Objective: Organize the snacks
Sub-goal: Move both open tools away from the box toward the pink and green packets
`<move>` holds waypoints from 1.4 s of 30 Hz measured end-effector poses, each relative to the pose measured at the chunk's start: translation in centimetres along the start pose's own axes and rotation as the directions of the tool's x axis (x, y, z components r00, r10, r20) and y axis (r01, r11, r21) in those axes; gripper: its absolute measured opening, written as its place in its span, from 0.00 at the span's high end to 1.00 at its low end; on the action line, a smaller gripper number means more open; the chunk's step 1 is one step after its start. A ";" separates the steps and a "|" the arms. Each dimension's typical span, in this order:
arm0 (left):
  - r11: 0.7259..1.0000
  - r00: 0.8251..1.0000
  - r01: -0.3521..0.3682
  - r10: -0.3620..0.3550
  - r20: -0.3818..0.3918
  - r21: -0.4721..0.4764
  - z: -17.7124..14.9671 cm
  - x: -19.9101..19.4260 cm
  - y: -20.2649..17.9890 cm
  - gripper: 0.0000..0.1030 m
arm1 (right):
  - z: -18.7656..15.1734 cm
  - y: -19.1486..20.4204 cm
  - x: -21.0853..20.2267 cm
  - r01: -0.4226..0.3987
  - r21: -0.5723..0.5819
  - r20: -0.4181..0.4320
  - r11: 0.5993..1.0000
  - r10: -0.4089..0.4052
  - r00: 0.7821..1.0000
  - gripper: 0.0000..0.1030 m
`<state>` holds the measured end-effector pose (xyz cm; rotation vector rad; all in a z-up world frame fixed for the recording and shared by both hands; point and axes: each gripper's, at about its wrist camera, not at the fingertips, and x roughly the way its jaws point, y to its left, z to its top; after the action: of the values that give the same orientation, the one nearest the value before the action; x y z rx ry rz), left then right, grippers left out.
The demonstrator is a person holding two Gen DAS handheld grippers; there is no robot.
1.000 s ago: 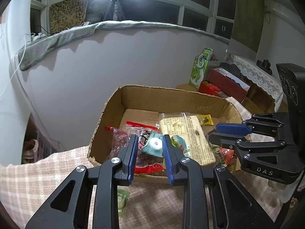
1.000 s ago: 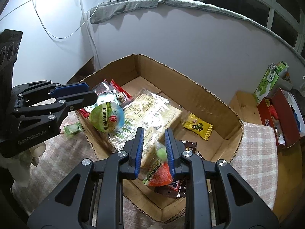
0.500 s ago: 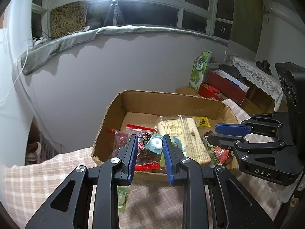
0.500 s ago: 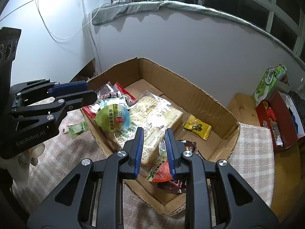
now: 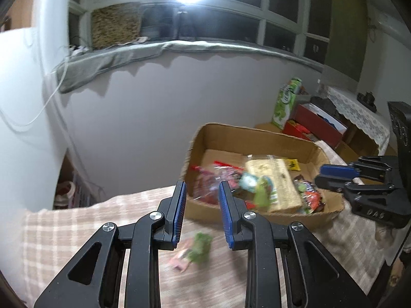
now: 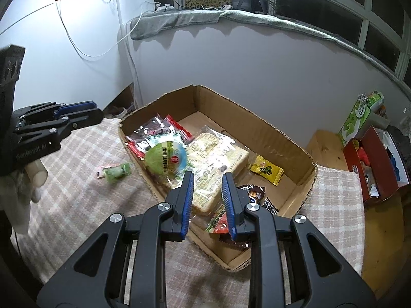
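Observation:
An open cardboard box (image 6: 257, 125) on a checked cloth holds several snacks: a round green jelly cup (image 6: 165, 160), a flat cracker pack (image 6: 218, 159), a yellow sachet (image 6: 267, 170) and a red-green packet (image 6: 219, 224). One green wrapped candy (image 6: 117, 172) lies on the cloth left of the box, blurred in the left wrist view (image 5: 201, 246). My left gripper (image 5: 201, 187) hangs above that candy, shut and empty, and shows at the left edge of the right wrist view (image 6: 95, 114). My right gripper (image 6: 208, 177) hovers over the box's near corner, shut and empty.
A pale wall rises close behind the box. To the right, a red box (image 6: 370, 166) and a green carton (image 6: 357, 118) stand on a wooden surface (image 6: 326, 143). A gloved hand (image 6: 23, 187) holds the left gripper. The checked cloth (image 6: 77, 205) spreads left of the box.
My left gripper has pulled back and swung left off the box, so the box now sits to its right and the loose candy below it. The right gripper backed up slightly. Jaws unchanged.

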<state>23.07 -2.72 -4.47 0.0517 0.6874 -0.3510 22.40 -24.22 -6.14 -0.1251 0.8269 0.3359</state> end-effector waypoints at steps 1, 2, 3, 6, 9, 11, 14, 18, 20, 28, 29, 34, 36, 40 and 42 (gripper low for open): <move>1.000 1.000 -0.007 0.007 -0.003 -0.011 -0.3 -0.1 0.6 0.76 | 0.0 0.1 -0.2 -0.004 0.000 0.003 1.000 0.004 1.000 0.77; 1.000 1.000 -0.014 0.014 -0.008 -0.022 -0.6 -0.1 1.1 0.76 | -0.1 0.2 -0.5 -0.010 0.001 0.006 1.000 0.010 1.000 0.77; 0.999 1.000 -0.017 0.016 -0.015 -0.037 -0.9 -0.1 1.7 0.76 | -0.2 0.4 -0.7 -0.016 0.001 0.008 1.000 0.016 1.000 0.77; 0.997 0.998 -0.006 0.001 -0.062 -0.073 -2.2 0.9 3.1 0.76 | -0.7 1.1 -1.2 -0.030 -0.008 0.009 1.000 0.030 1.000 0.77; 0.994 0.992 0.008 -0.022 -0.122 -0.110 -3.5 2.8 3.8 0.76 | -1.6 1.8 -1.6 -0.045 -0.009 0.005 0.999 0.045 0.999 0.77; 0.992 0.986 0.021 -0.042 -0.163 -0.127 -4.3 4.3 3.9 0.76 | -2.4 2.2 -1.7 -0.052 -0.009 0.001 0.999 0.052 0.999 0.77; 0.986 0.978 0.049 -0.080 -0.193 -0.158 -4.8 5.4 3.9 0.76 | -3.6 2.8 -1.8 -0.052 -0.017 -0.017 0.998 0.052 0.999 0.77; 0.979 0.972 0.075 -0.114 -0.204 -0.188 -4.9 6.3 3.5 0.76 | -4.7 3.1 -1.8 -0.045 -0.028 -0.033 0.999 0.044 0.998 0.77; 0.981 0.971 0.075 -0.113 -0.209 -0.178 -5.0 6.5 3.0 0.76 | -4.9 3.1 -1.8 -0.044 -0.026 -0.035 0.999 0.044 0.998 0.77; 0.991 0.964 0.092 -0.114 -0.241 -0.097 -5.9 7.2 0.8 0.76 | -5.1 3.2 -2.1 -0.042 -0.033 -0.039 0.999 0.041 0.998 0.77; 0.991 0.965 0.093 -0.112 -0.238 -0.092 -6.2 6.9 0.8 0.76 | -5.1 3.1 -2.1 -0.041 -0.033 -0.040 0.999 0.040 0.998 0.77; 0.995 0.965 0.103 -0.101 -0.241 -0.004 -7.5 5.8 -1.4 0.77 | -5.3 2.9 -2.3 -0.044 -0.030 -0.042 0.999 0.043 0.998 0.77; 0.994 0.965 0.107 -0.098 -0.244 0.025 -7.6 5.7 -2.1 0.77 | -5.4 2.9 -2.4 -0.044 -0.032 -0.042 0.999 0.043 0.998 0.77; 0.982 0.950 0.186 -0.173 -0.259 0.027 -7.9 5.4 -3.4 0.77 | -5.6 2.8 -2.5 -0.048 -0.026 -0.042 0.998 0.047 0.998 0.77; 0.970 0.937 0.239 -0.216 -0.273 0.052 -8.3 4.9 -4.7 0.77 | -5.7 2.7 -2.7 -0.046 -0.028 -0.040 0.999 0.045 0.998 0.77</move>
<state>19.94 -7.29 -13.68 0.1014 0.9477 -0.6041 15.79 -23.66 -7.98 -0.1408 0.8647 0.3895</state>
